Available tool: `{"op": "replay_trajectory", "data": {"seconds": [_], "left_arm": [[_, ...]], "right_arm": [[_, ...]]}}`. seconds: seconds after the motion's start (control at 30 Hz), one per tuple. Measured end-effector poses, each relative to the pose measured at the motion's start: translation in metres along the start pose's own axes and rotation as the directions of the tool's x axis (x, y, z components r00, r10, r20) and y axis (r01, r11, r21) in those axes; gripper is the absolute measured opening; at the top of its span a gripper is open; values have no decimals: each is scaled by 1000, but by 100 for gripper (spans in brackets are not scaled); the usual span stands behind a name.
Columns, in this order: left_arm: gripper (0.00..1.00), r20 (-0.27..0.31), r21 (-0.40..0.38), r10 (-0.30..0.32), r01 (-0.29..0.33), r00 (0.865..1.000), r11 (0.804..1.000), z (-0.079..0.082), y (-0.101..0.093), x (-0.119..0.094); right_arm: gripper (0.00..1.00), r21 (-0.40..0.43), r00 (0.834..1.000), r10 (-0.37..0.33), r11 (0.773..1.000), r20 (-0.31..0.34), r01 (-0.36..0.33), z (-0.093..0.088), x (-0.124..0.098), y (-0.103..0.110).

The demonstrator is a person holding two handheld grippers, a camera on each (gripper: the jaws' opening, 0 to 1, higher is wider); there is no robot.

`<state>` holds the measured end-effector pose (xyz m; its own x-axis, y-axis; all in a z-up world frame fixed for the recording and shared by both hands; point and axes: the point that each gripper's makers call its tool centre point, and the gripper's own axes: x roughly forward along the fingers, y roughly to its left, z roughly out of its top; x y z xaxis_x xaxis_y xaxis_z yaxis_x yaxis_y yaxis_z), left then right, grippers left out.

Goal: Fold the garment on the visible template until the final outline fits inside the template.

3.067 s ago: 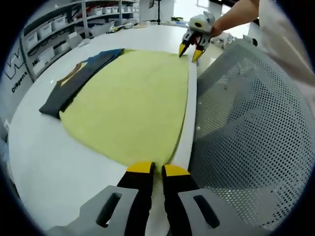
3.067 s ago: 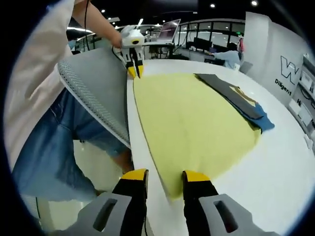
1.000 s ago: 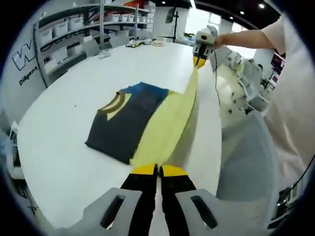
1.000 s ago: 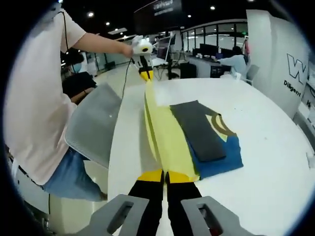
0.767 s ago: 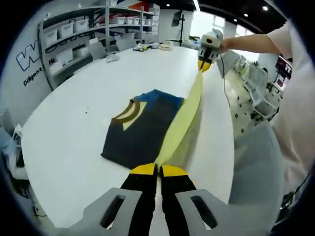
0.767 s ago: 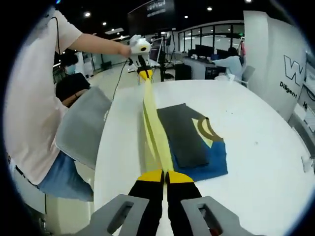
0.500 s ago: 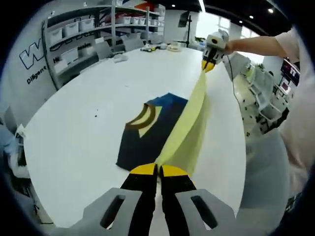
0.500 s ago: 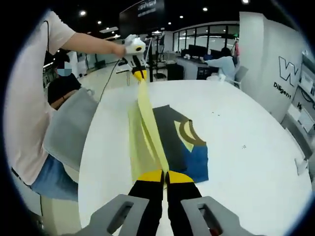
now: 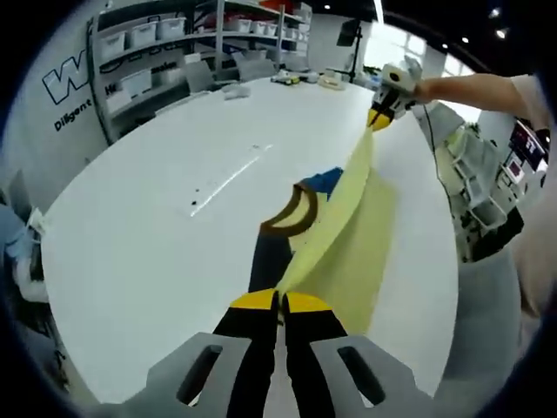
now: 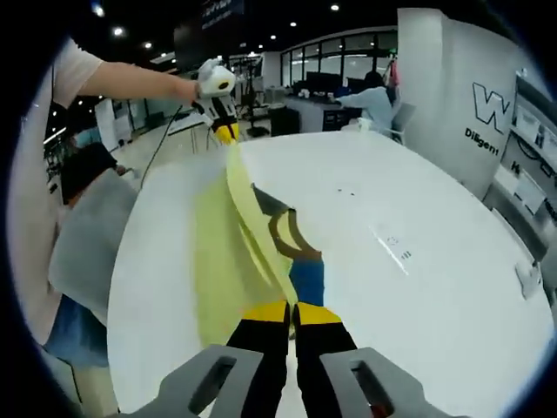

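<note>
Left gripper (image 9: 280, 300) pinched shut on the near corner of the yellow garment (image 9: 348, 244); right gripper (image 10: 291, 311) likewise clamped on its other corner, fingers (image 10: 266, 313) together; yellow sheet lifted and stretched taut between both, above the white bench (image 9: 148, 226); dark-and-blue folded cloth (image 9: 291, 218) lying beneath, toward 12 o'clock of left gripper.

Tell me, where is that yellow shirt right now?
The yellow shirt hangs stretched above the white table, pinched between the left gripper and the right gripper, draping over its folded dark and blue part.
</note>
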<state>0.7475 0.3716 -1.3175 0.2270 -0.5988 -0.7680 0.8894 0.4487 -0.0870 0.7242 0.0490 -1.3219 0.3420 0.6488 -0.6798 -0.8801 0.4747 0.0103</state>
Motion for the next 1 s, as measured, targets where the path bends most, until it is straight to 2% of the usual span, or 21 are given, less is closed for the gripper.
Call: {"op": "replay_trajectory", "data": {"seconds": [0.07,0.27,0.43,0.63,0.73,0.87,0.93,0.97,1.0], "left_arm": [[0,-8,-10,3,-3,1000,1000,0,6,6],[1,-15,-78,13,-14,1000,997,-2,26,26],[1,-30,-125,22,-26,999,992,-8,39,45],[1,-44,-184,26,-33,999,982,-17,49,59],[1,-42,-269,30,-40,999,962,-23,54,64],[2,-17,-276,64,-66,998,959,-21,60,66],[2,-2,-277,74,-71,997,958,-20,60,67],[0,-1,-268,87,-85,996,960,-20,60,66],[1,-5,-266,96,-93,995,959,-22,61,65]], "right_arm": [[0,40,1000,-10,999,5,10,-2,5,-9],[0,71,999,-34,997,-20,35,-10,21,-25],[0,125,997,-61,990,-38,66,-22,38,-41],[0,144,994,-88,985,-64,96,-32,55,-50],[0,160,991,-109,980,-77,120,-38,62,-55],[0,180,988,-130,973,-81,143,-41,67,-59],[0,178,984,-175,968,-41,180,-33,68,-66],[1,197,979,-199,959,-36,202,-32,66,-69],[6,193,978,-203,959,-41,207,-33,66,-69]]}}
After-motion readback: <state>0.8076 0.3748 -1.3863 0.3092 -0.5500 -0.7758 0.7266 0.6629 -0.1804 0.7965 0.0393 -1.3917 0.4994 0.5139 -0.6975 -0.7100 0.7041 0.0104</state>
